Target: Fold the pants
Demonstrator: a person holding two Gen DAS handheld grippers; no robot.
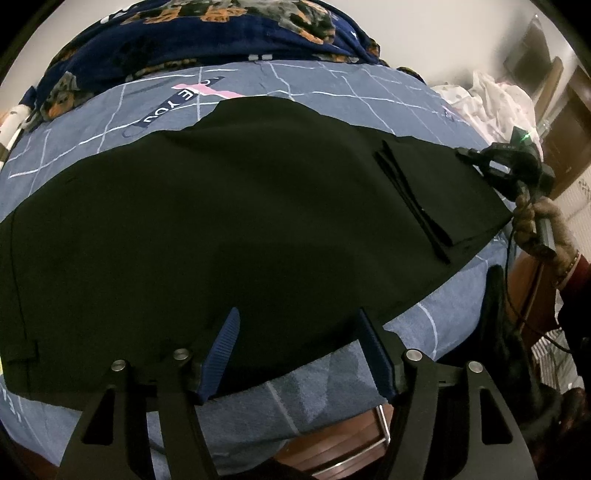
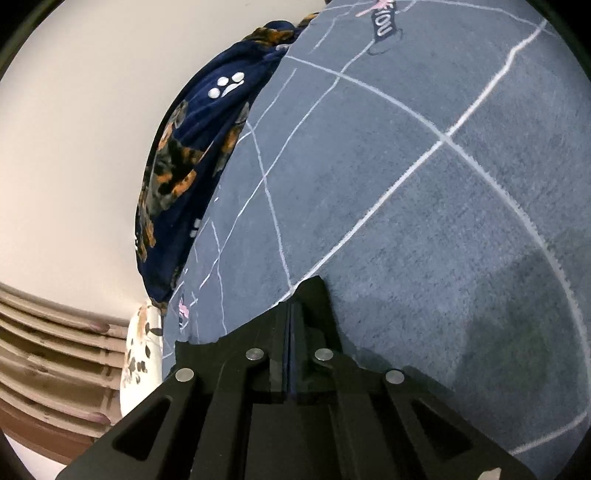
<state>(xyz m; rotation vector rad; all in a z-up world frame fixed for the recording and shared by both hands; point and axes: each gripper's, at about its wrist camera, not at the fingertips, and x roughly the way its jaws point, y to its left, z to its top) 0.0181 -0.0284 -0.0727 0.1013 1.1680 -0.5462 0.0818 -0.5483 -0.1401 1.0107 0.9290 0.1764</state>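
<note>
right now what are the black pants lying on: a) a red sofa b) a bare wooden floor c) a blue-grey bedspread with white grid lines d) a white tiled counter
c: in the left wrist view the black pants lie spread on the blue-grey bedspread crossed by white lines.

The black fabric pants [image 1: 229, 206] lie spread flat on the grid-patterned blue-grey bed sheet [image 1: 325, 85]. Behind them, a bunched navy dog-print blanket [image 1: 192, 33] runs along the bed's far edge. The right tool [image 1: 466, 153] sits at the pants' right end.
</note>
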